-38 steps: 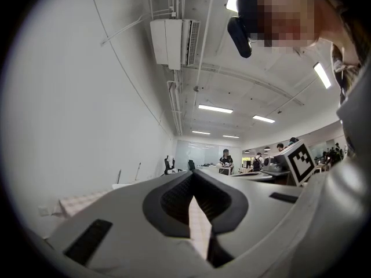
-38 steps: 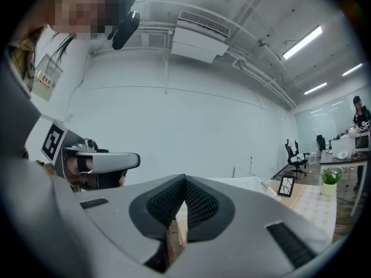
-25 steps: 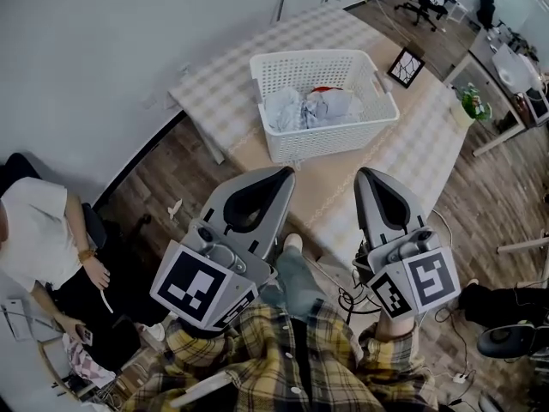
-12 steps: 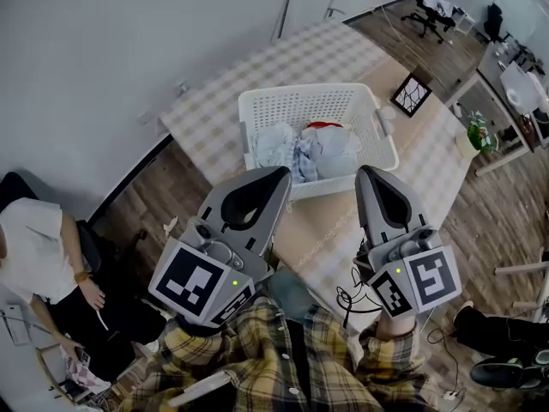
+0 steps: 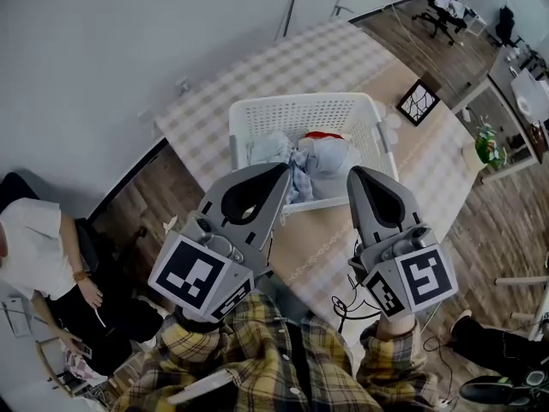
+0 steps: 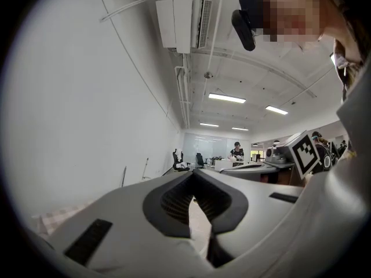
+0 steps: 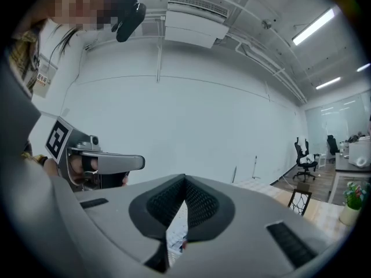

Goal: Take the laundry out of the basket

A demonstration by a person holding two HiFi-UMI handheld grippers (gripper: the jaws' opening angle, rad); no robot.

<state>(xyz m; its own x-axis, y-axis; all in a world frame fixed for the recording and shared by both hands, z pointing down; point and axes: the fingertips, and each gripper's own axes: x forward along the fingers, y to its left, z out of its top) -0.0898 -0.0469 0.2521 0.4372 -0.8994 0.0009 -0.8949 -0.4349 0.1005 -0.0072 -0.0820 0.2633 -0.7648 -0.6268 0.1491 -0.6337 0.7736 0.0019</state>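
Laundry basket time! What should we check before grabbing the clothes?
1. Laundry basket upright on the table: ok.
2. Laundry inside it: ok, light clothes and something red.
3. Left gripper jaws open for grabbing: not ok, shut and empty.
4. Right gripper jaws open: not ok, shut and empty.
5. How much lies under the top clothes: cannot tell.

Laundry (image 5: 309, 157) in basket (image 5: 296, 110) on table (image 5: 257, 80)
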